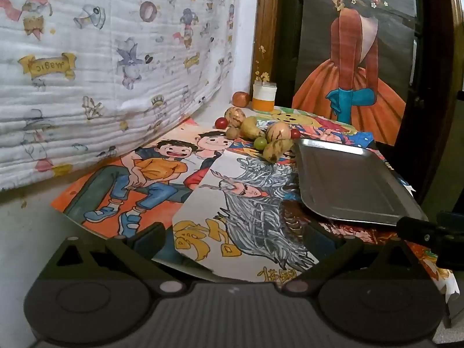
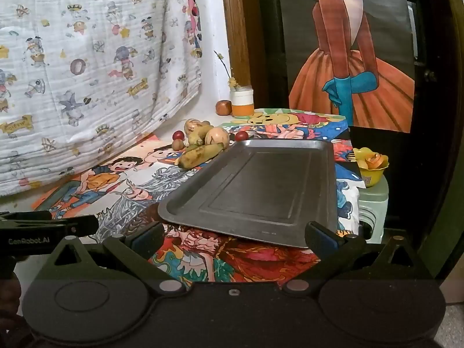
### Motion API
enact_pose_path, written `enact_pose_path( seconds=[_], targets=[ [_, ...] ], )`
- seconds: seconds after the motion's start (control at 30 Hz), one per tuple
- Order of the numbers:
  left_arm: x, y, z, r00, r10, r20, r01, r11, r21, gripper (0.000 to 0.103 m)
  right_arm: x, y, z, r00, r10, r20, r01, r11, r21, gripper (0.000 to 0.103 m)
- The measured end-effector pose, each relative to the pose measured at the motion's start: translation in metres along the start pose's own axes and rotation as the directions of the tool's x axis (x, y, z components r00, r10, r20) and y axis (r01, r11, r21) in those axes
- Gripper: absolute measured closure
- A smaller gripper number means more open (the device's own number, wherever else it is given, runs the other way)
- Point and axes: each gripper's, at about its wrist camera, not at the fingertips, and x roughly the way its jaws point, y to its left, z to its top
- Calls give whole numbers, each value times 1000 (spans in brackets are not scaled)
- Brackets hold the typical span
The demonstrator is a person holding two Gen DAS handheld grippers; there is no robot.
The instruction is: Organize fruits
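Note:
A heap of fruits (image 1: 255,133) lies at the back of the table on coloured drawings: a pear (image 1: 250,129), a spotted yellow fruit (image 1: 275,149), a green grape (image 1: 260,143) and a small red fruit (image 1: 221,122). The right wrist view shows the same fruits (image 2: 203,145) left of an empty metal tray (image 2: 261,185). That tray (image 1: 348,179) sits right of the heap. My left gripper (image 1: 236,240) is open over the drawings, well short of the fruit. My right gripper (image 2: 235,237) is open at the tray's near edge, with nothing between its fingers.
A white and orange jar (image 2: 242,101) and a red-brown fruit (image 2: 224,107) stand at the back wall. A printed cloth (image 1: 101,72) hangs on the left. A yellow bowl (image 2: 371,163) sits on a green stool (image 2: 372,203) right of the table. A painting (image 2: 348,58) leans behind.

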Motion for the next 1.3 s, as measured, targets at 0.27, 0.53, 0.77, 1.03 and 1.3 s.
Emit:
enact_pose_path(
  seconds=[0.27,0.53,0.77,1.03,1.3],
  targets=[
    [-6,1,-2,1000,5,10,-5,1000,-5,0,-1,0,0,1000,0,-4,0,1000,3,0],
    [0,1,-1,1000,6,-8,-6,1000,-4,0,-1,0,0,1000,2,-3,-2,1000,5,0],
    [-1,2,0,1000,8,-8,-8,1000,-6,0,-1,0,0,1000,2,-2,-2,1000,5,0],
    [0,4,0,1000,14,-12,-14,1000,-13,0,-1,0,0,1000,2,-2,-2,1000,6,0],
    [0,3,-1,1000,16,-12,-16,1000,-12,0,-2,0,0,1000,3,-2,-3,1000,6,0]
  ],
)
